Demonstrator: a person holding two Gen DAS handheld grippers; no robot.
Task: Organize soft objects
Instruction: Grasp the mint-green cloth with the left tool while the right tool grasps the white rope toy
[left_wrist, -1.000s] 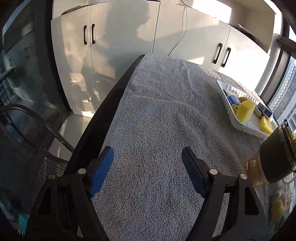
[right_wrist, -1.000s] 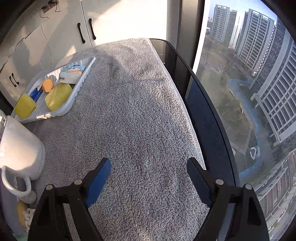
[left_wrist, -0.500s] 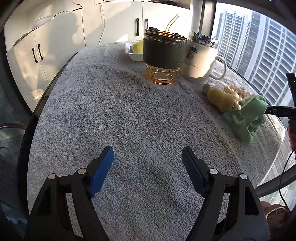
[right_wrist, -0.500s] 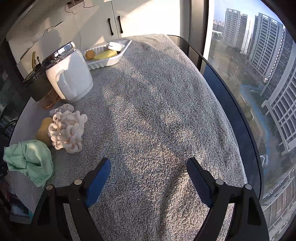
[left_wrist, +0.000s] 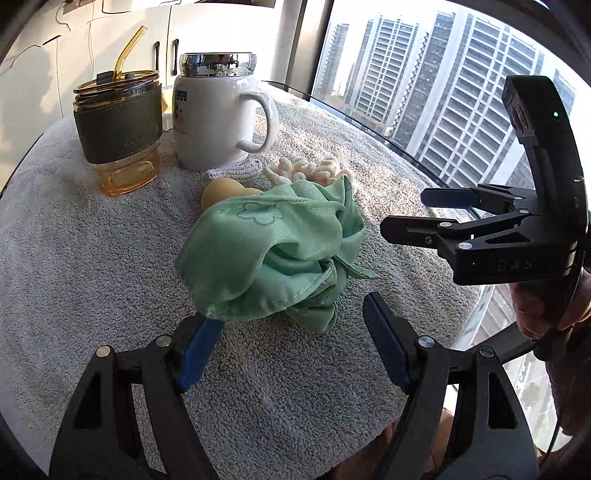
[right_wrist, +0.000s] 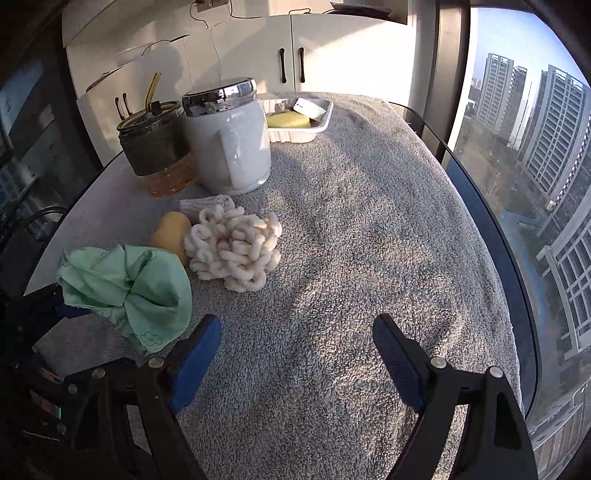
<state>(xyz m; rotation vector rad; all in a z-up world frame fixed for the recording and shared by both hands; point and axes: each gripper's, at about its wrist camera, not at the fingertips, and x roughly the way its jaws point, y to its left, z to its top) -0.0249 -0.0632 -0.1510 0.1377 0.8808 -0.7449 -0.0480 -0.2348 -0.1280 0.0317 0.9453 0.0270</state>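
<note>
While both grippers gape (empty), the green cloth (left_wrist: 273, 251) lies crumpled.

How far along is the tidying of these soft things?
Barely started. Some yellow sponges already lie in the white tray. Neither the left gripper nor the right gripper holds anything. The green cloth, cream loopy bundle and yellow piece remain loose.

White mug (left_wrist: 218, 110) beside amber tumbler (left_wrist: 120, 133) on towel (right_wrist: 369, 221).

Both grippers are black plastic frames with silver screws and blue pads lining the jaws. The right gripper (left_wrist: 436, 214) bears raised "DAS" lettering; a thin black cable hangs at the frame's lower right.
</note>
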